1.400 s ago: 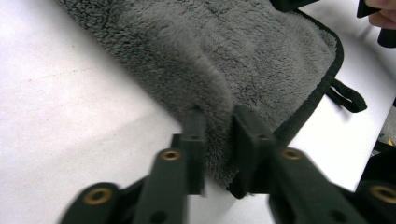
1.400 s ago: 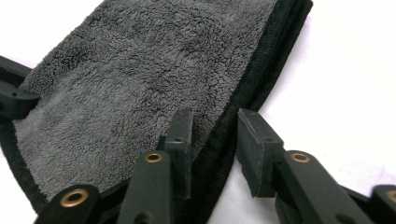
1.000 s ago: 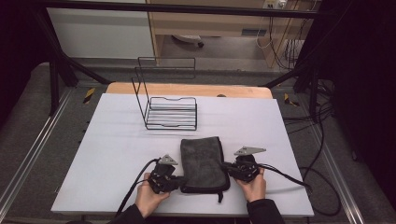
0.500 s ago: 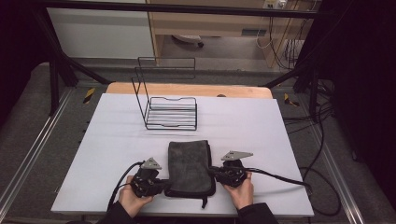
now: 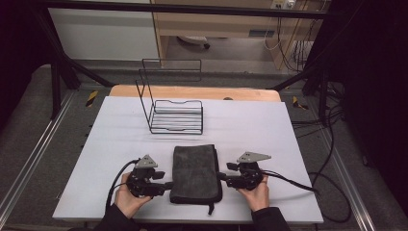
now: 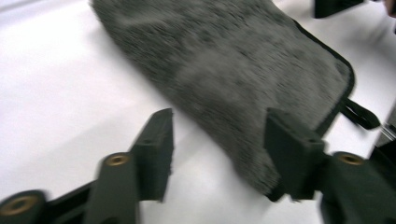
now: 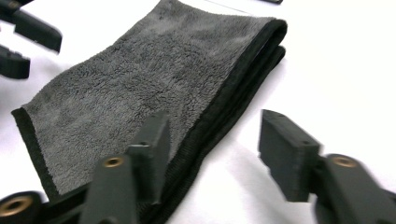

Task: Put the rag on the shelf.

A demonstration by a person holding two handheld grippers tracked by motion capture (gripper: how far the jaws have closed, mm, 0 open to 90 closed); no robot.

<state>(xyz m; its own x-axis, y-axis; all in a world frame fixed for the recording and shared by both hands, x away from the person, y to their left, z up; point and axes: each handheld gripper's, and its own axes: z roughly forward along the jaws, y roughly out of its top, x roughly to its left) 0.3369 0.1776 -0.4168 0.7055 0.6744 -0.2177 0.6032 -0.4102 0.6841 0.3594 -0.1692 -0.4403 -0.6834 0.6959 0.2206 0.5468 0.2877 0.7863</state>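
1. A white table (image 5: 110, 144) carries the work; past its far edge shows a strip of pale wood (image 5: 192, 92), and beyond that a floor with a wooden cabinet (image 5: 216, 21) and loose cables (image 5: 332, 125) at the right. Dark frame bars stand at both sides.
2. A black wire rack (image 5: 175, 108) stands on the table, well beyond both sets of fingers, upright and apart from everything else.
3. A folded grey towel (image 5: 196, 172) lies flat between the two grippers, at the table's near edge.
4. The left gripper (image 5: 166, 185) sits just at the towel's left edge. Its jaws have just been opening and now stand spread; the left gripper view shows the towel's corner reaching into the gap by the right-hand finger, though blur makes it hard to say whether that finger touches it.
5. The right gripper (image 5: 222, 178) sits just at the towel's right edge. Its jaws have likewise just been opening and stand spread; the towel's folded edge lies by one finger, not pinched.
6. The right gripper view shows the towel's stacked layers and dark hem, which the high view flattens.
7. The left gripper view shows a small dark loop (image 6: 359, 114) at the towel's corner.
8. The high view gives the rack and room.
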